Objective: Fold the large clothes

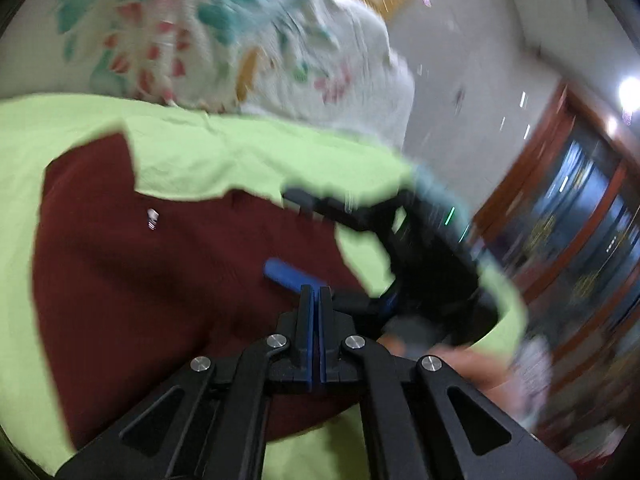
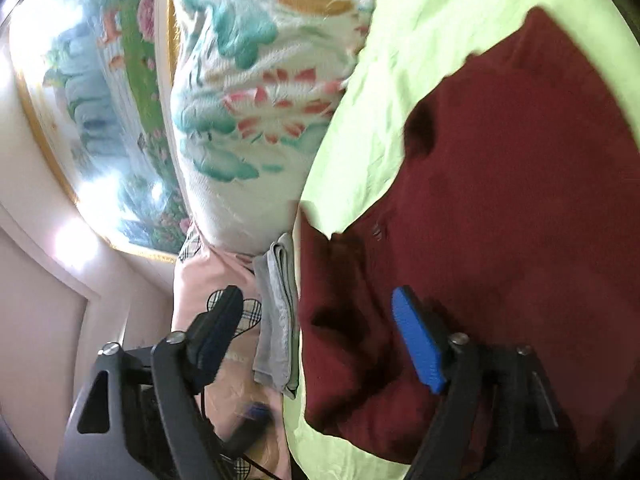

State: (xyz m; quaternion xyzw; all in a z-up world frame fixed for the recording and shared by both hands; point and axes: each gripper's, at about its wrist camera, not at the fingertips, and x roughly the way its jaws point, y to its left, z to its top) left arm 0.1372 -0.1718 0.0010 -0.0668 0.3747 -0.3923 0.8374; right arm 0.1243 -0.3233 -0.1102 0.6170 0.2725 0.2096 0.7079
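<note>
Left wrist view: we held the left gripper (image 1: 314, 290) with its two fingers pressed together and nothing visible between them, poised over the dark red garment (image 1: 160, 280). The garment lay spread on the lime-green sheet (image 1: 240, 152), which bordered it on the far side and on both flanks. A small white tag or mark (image 1: 152, 218) showed on the red cloth. The right gripper (image 1: 320, 240) appeared ahead and to the right, blurred by motion, one blue pad over the garment. Behind the sheet stood a white floral quilt (image 1: 240, 40).

Right wrist view: we held the right gripper (image 2: 320, 332) with its fingers spread wide; the blue-padded finger (image 2: 418, 340) lay over the garment (image 2: 500, 200), while the other finger (image 2: 218, 328) lay beyond the cloth's edge, over a pink pillow (image 2: 200, 280). We could not tell whether the pad touched the cloth. A folded grey cloth (image 2: 278, 312) lay just beside the garment's edge, below the floral quilt (image 2: 260, 100), and a framed landscape painting (image 2: 100, 100) hung on the wall
</note>
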